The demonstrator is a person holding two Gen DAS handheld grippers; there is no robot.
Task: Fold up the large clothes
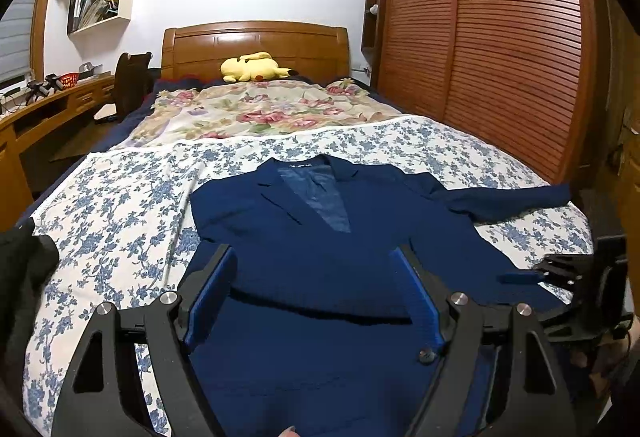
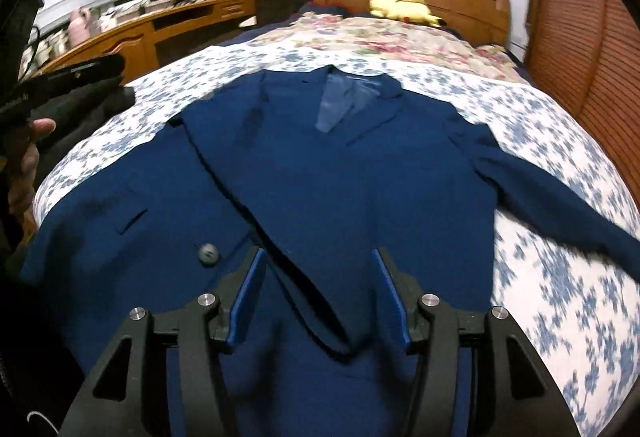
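Note:
A navy blue blazer (image 1: 312, 237) lies front up on the bed, collar toward the headboard. Its left sleeve is folded across the chest; its right sleeve (image 1: 512, 199) stretches out to the right. It also shows in the right wrist view (image 2: 320, 165), with a grey button (image 2: 209, 253) on its front. My left gripper (image 1: 316, 257) is open and empty, hovering over the blazer's lower front. My right gripper (image 2: 318, 257) is open and empty above the folded sleeve's cuff. The right gripper also shows at the right edge of the left wrist view (image 1: 520, 277).
The blue floral sheet (image 1: 120, 205) covers the near bed, a pink floral blanket (image 1: 256, 109) the far half. A yellow plush toy (image 1: 252, 67) lies by the wooden headboard (image 1: 256, 41). A wardrobe (image 1: 500, 37) stands right, a desk (image 2: 140, 33) left.

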